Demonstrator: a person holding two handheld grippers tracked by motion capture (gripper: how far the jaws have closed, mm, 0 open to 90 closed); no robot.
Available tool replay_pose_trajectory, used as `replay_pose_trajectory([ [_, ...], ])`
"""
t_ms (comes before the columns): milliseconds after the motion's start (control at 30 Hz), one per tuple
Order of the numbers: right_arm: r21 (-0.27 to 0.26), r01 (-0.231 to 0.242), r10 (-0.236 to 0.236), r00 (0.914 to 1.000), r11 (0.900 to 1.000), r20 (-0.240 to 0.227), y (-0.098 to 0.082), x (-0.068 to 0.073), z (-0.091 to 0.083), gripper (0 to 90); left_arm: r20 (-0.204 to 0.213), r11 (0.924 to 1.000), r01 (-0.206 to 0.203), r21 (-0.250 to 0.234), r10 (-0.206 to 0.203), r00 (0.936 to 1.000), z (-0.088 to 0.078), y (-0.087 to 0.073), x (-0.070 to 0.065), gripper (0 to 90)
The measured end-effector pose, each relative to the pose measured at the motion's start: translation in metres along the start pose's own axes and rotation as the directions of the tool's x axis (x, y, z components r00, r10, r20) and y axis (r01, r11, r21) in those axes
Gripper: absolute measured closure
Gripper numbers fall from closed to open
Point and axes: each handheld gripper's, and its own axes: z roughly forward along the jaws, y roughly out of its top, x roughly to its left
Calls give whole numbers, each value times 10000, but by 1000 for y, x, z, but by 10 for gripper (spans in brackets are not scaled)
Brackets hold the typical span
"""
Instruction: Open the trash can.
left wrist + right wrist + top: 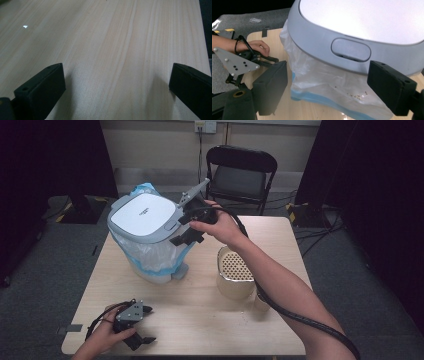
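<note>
Right tongs (186, 227), spread, are hovering at the bin (150, 237) lid's button to press it, while left tongs (142, 327), spread, are idling on the desk (200, 320).

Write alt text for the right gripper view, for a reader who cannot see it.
The right gripper has its two black jaws wide apart with nothing between them, just short of a grey-rimmed, white-lidded bin lined with a clear plastic bag. Beyond it on the wooden table, the person's other hand holds the left gripper.
</note>
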Motion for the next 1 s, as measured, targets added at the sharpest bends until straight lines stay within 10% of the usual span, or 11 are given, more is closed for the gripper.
replay_pose_trajectory([
  [1000, -142, 221, -220, 9997, 9997, 85, 19, 5, 12, 165, -16, 10000, 20, -11, -20, 10000, 0, 0, 0, 0],
])
